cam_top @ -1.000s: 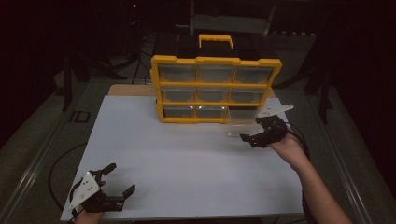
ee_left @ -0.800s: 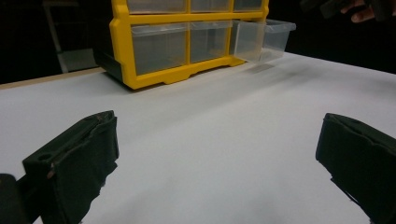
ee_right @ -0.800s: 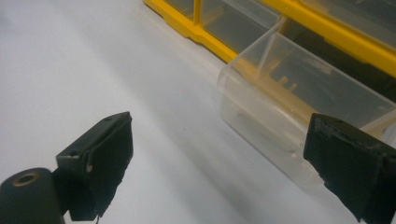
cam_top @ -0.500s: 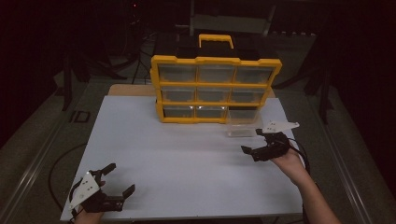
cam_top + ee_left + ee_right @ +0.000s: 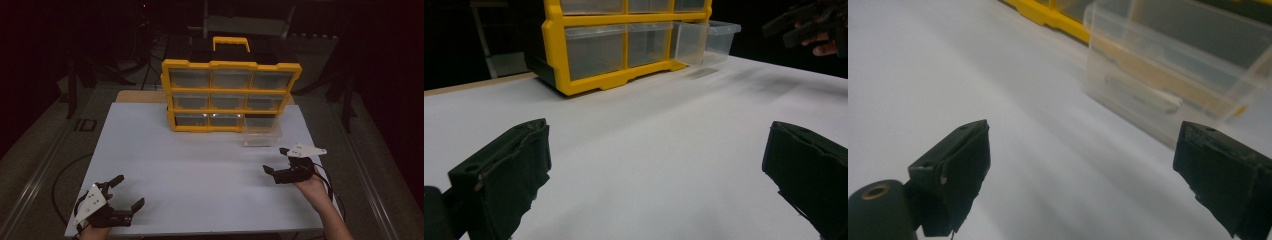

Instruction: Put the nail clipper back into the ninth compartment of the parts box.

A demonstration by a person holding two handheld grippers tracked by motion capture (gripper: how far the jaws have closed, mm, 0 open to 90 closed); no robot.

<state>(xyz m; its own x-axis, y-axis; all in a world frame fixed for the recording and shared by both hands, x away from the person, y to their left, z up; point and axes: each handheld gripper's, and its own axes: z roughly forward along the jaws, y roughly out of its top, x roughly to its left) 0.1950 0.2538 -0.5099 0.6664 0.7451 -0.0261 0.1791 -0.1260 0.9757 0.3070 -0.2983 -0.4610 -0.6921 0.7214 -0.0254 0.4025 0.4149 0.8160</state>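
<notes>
One clear drawer (image 5: 262,131) juts lengthwise from the organizer (image 5: 231,95) toward the right tongs (image 5: 276,161).

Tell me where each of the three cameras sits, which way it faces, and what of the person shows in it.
High view: above the person's side, facing forward and down on the white table, the yellow drawer cabinet, both forearms, the left gripper and the right gripper.
Left gripper view: low on the left gripper, facing the cabinet, its black jaws wide apart; the right hand shows far off.
Right gripper view: on the right gripper, facing the pulled-out clear drawer, jaws apart.
All three share the drawer.
</notes>
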